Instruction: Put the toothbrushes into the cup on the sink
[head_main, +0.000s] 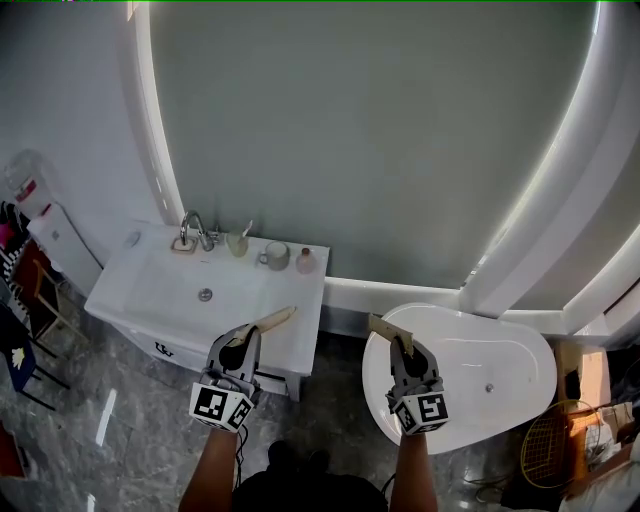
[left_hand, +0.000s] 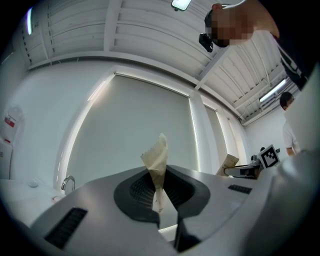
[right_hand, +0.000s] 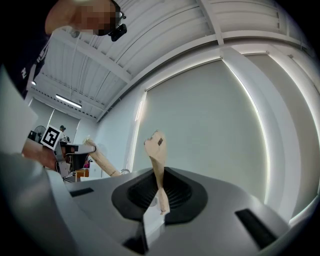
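Seen from above, a person faces a white sink (head_main: 160, 285) with a white bathtub (head_main: 500, 345) to its right. The left gripper (head_main: 245, 340) is clamped narrow on a paper-wrapped toothbrush (head_main: 272, 320), held over the sink's front edge. The right gripper (head_main: 402, 350) pinches a second wrapped toothbrush (head_main: 385, 328) above the bathtub rim. A handled cup (head_main: 275, 256) stands at the sink's back edge, right of the tap (head_main: 195, 232)

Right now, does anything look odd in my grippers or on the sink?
Only this: the left toothbrush, clamped in the left gripper, and the right toothbrush, in the right gripper, look sheathed in tan paper. On the sink, the cup stands upright; nothing spilled.
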